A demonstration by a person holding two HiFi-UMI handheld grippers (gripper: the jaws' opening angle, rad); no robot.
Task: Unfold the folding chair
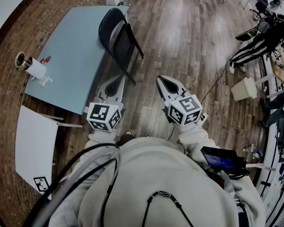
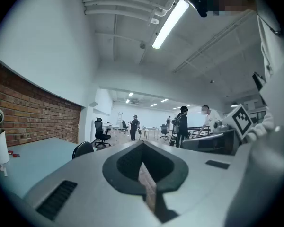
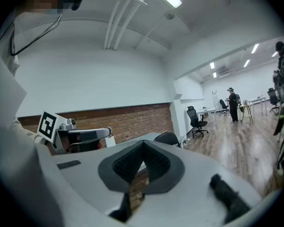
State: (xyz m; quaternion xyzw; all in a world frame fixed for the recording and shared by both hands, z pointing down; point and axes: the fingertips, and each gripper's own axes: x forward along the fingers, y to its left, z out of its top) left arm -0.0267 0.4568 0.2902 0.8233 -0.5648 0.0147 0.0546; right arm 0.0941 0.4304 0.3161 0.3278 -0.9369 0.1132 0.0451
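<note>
The chair (image 1: 119,40) is folded flat, black with a grey seat panel, and it stands against the table's (image 1: 71,46) long right edge. Its long axis runs along that edge. The rounded back top sits by the table's far corner, and the legs slant down to the floor (image 1: 189,27) on the near side, 1 of them splayed away from the table. Whether the frame actually touches the tabletop edge is hard to tell.

Both grippers are held off the table's near right corner, pointing toward the chair's feet and apart from it. The left gripper (image 1: 114,85) is closer to the table, with its jaws clenched together on nothing. The right gripper (image 1: 169,84) is farther from the table, also clenched and empty.

The table is pale blue, with a roll (image 1: 37,69) near its left edge and a white board (image 1: 35,148) lying off its near end. The floor is wood plank. A brick wall (image 2: 33,112) runs behind the table, white above. Beyond the table's far end are an office chair (image 2: 101,132) and several people (image 2: 182,124) under strip lights (image 2: 168,22).
</note>
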